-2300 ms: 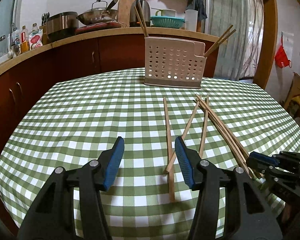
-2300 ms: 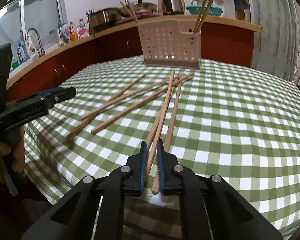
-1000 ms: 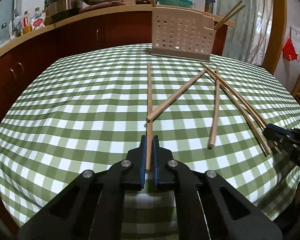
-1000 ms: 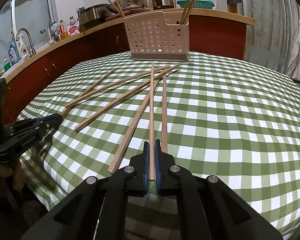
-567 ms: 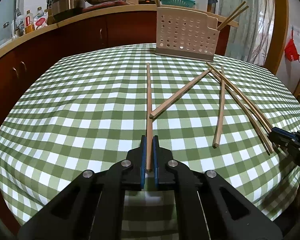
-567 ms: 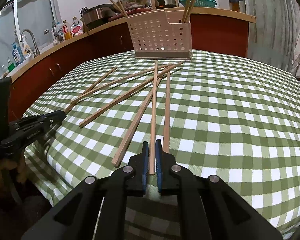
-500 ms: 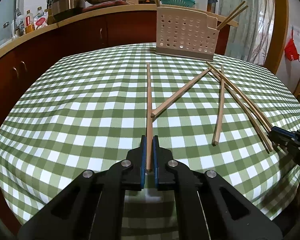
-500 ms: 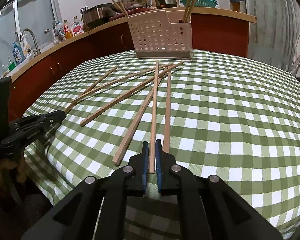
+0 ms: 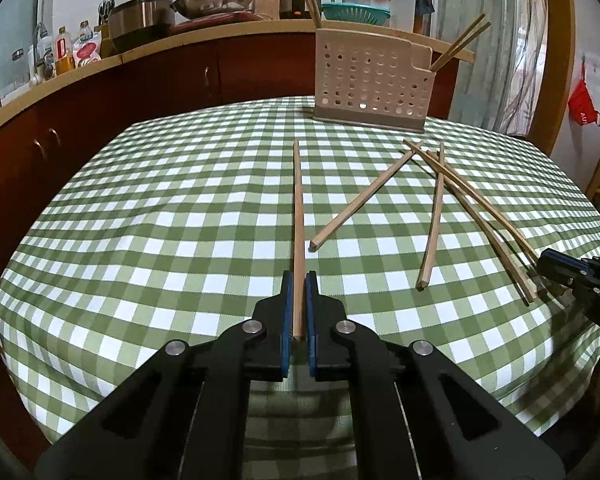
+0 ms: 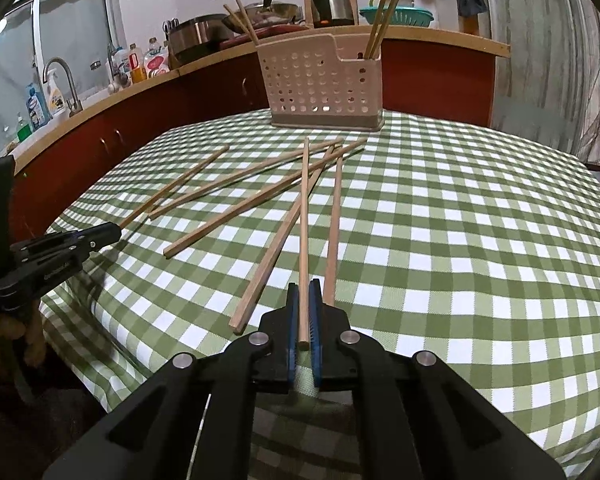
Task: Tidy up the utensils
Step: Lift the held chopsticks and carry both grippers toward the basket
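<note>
Gripping one chopstick each, left claw (image 9: 297,280) and right claw (image 10: 305,288) (four chopsticks loose).

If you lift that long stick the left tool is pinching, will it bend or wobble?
Probably not bend: the chopstick in the left tool looks straight and wooden, so likely stiff. It is thin, so likely light. Pinched only near one end, with its length sticking out over the tablecloth, the far tip may wobble or swivel.
</note>
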`<state>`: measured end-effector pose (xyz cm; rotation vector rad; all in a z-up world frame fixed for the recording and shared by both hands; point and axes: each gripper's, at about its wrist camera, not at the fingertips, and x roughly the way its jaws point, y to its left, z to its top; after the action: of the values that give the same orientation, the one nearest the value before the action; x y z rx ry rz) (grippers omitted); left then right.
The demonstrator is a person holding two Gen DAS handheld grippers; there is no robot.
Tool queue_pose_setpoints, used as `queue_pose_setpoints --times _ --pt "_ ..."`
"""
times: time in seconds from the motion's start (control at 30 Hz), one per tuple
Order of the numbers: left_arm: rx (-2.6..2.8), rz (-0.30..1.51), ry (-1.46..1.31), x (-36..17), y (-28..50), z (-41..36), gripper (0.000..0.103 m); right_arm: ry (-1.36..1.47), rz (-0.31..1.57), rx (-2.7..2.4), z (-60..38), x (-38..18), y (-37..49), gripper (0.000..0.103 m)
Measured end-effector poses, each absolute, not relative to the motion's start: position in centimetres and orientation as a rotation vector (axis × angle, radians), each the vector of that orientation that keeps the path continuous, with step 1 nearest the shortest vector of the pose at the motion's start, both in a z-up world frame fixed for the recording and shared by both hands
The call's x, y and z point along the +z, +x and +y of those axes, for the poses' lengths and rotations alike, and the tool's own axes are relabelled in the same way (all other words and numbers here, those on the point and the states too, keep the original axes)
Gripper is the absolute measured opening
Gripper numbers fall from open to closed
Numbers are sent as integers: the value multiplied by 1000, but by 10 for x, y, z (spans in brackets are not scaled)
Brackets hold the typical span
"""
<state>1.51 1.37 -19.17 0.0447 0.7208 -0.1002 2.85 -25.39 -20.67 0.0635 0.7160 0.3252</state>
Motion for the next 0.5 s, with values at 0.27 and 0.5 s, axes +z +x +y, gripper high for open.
queue_pose_setpoints --times 0.27,0.5 --pt "-92 680 27 -177 15 18 6 58 659 310 -256 -192 24 6" --pt "-87 642 25 -164 13 20 6 52 602 297 -259 -175 20 6"
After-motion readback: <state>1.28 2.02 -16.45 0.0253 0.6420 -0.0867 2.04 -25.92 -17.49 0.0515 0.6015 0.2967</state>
